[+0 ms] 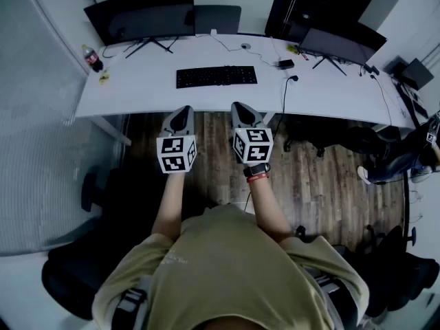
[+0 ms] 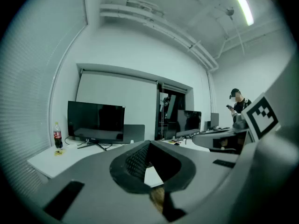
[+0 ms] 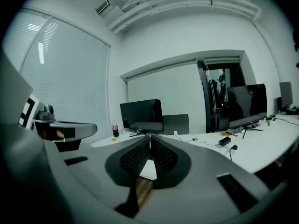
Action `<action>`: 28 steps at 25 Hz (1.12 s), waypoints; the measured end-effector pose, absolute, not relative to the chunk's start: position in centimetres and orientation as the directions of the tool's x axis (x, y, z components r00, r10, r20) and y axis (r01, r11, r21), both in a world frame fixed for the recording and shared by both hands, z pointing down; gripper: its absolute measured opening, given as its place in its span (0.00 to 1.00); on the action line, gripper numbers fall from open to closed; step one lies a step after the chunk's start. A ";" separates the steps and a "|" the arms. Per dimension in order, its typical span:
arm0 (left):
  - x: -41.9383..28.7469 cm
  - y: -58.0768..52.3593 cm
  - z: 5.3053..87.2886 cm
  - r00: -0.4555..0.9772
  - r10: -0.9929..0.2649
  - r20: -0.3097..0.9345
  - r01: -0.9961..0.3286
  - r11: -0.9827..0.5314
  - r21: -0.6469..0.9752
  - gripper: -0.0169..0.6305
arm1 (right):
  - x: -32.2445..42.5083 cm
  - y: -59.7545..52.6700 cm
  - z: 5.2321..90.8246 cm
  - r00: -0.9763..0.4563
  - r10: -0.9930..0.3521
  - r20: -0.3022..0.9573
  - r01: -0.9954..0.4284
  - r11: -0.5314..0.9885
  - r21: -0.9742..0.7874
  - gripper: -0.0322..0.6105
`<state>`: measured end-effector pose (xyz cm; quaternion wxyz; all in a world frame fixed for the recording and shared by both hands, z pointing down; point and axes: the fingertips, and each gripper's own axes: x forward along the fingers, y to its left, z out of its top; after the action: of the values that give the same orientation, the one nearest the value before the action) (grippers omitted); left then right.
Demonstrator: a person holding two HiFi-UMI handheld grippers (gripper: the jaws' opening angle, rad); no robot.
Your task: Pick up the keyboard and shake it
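A black keyboard lies flat on the white desk, in front of the monitors. My left gripper and right gripper hover side by side over the wooden floor, just short of the desk's near edge, both pointing at the keyboard. Both are shut with nothing between the jaws. In the left gripper view the left gripper shows its jaws meeting at the tip, and in the right gripper view the right gripper does the same. The keyboard is hidden behind the jaws in both gripper views.
Two dark monitors stand at the desk's back. A cola bottle is at the far left corner. A charger and cables lie to the right of the keyboard. Another person stands at the right; office chairs sit behind me.
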<state>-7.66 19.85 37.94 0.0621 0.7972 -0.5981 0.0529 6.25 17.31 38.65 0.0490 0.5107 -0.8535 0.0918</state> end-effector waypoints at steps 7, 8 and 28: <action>-1.2 18.4 38.3 0.267 -0.952 0.152 -0.963 -0.269 0.006 0.05 | 13.4 16.6 39.7 -0.401 -0.886 0.233 -0.916 0.392 -0.083 0.10; -0.8 18.3 38.4 0.273 -0.951 0.146 -0.961 -0.275 0.004 0.05 | 13.9 16.5 40.0 -0.390 -0.887 0.247 -0.921 0.380 -0.089 0.10; -1.2 9.5 42.8 0.273 -0.946 0.177 -0.961 -0.276 0.004 0.05 | 12.8 7.4 43.9 -0.413 -0.852 0.322 -0.909 0.404 -0.098 0.09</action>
<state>-1.22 9.54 42.75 0.0552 0.7958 -0.5990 0.0697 12.80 7.42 43.90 0.1110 0.5302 -0.8305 0.1299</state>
